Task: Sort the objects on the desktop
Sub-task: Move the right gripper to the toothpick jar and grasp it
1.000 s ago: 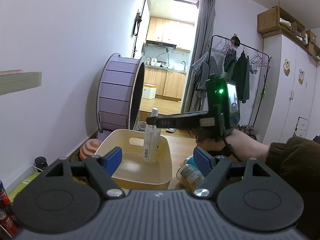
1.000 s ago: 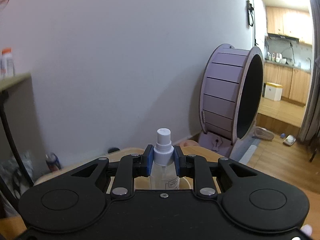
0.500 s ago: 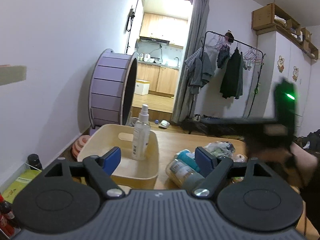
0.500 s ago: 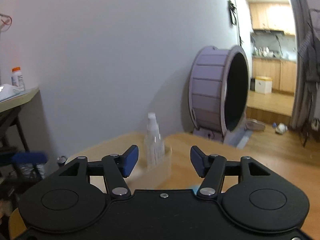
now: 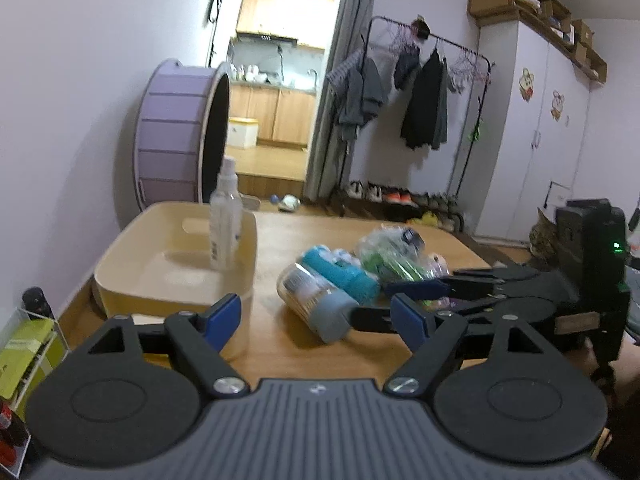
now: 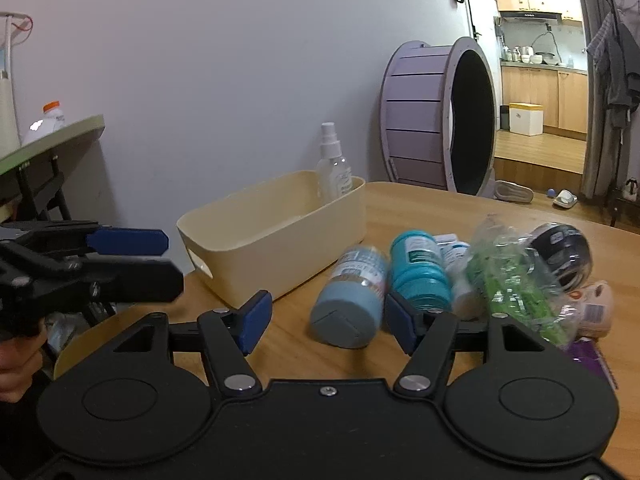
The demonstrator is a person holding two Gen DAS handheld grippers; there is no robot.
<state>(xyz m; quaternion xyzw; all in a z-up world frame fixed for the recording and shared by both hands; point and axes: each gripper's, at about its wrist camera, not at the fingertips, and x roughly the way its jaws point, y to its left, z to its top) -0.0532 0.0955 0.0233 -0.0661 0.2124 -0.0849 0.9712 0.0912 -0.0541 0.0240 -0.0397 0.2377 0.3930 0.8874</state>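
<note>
Both our tongs are empty. The right gripper (image 6: 326, 316) has its jaws spread wide, and lying on its side just ahead between them is the grey-capped bottle (image 6: 352, 296), cap toward us. The left gripper (image 5: 316, 320) is equally wide open and holds nothing; the same bottle lies just ahead of its right finger.

Beyond the bottle and touching it is the teal bottle (image 6: 418, 272), then a crinkled green-and-clear bag (image 6: 508, 276) to the right of our right tongs.

Farther off, ahead and left of the right tongs, the cream bin (image 6: 276, 232) holds one upright spray bottle (image 6: 334, 164) in its far corner.

We judge we are between picks: one item sorted, the pile waiting. Next we should ease the right tongs forward around the grey-capped bottle, squarely across its body so it does not roll, then close.
</note>
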